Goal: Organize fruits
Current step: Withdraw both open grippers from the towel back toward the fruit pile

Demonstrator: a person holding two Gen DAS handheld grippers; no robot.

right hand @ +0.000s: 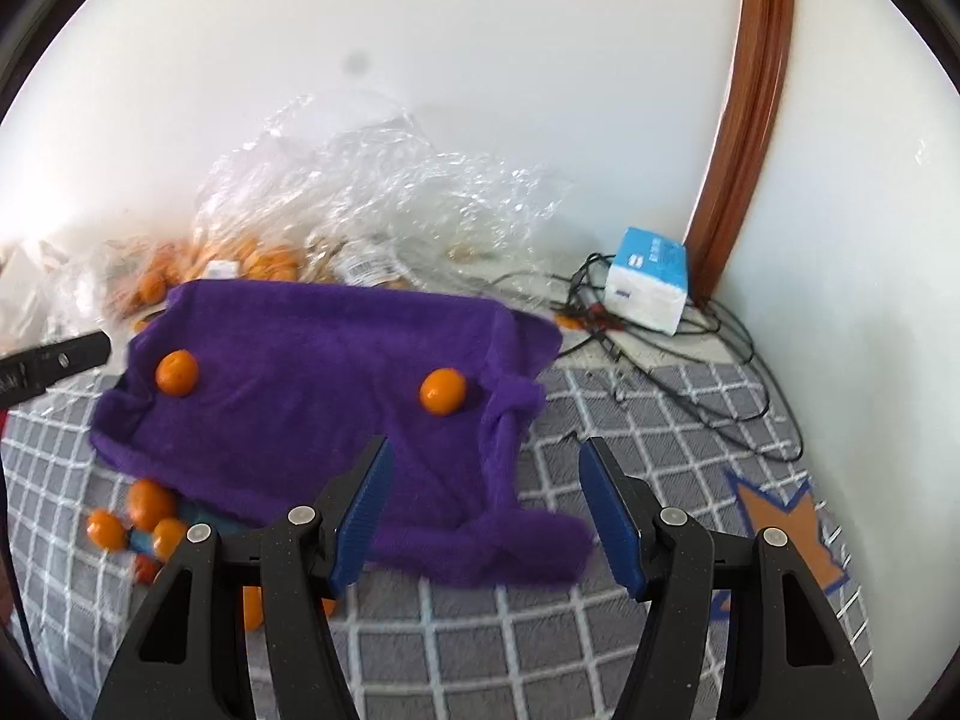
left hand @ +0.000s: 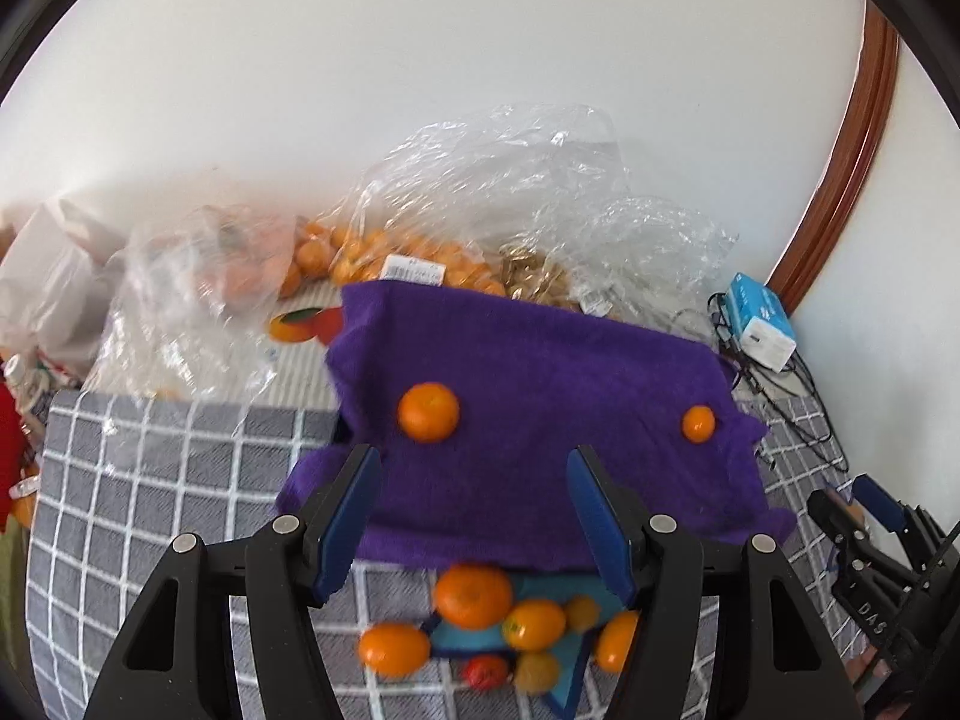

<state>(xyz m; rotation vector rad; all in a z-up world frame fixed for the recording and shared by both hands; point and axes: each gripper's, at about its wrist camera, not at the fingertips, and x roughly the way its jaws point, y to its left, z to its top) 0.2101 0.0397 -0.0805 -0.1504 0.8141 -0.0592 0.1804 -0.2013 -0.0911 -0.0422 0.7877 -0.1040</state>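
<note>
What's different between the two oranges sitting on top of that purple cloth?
The left orange looks bigger than the right orange in the left wrist view. The left one sits near the purple cloth's left edge, the right one beside its bunched right edge. Both lie loose, ungripped.

Towel (left hand: 540, 408) spread over the checked cloth (left hand: 150, 480) on the table, middle of the scene. Two mandarins on the towel, well apart: left mandarin (left hand: 428, 411) toward its left side, right mandarin (left hand: 698, 423) near its right edge. Cluster of fruit (left hand: 498, 618) at the towel's near edge, partly tucked under it, lying on a sheet (left hand: 468, 636). Behind the towel, against the wall: plastic bags (left hand: 510, 192), fruit inside the left ones. Box (right hand: 648, 279) in the far right corner, on tangled cables (right hand: 708, 372) that trail forward along the wall. Left hand-held gripper (left hand: 474, 516) hangs over the towel's near edge; right hand-held gripper (right hand: 486, 510) over its near right corner.
</note>
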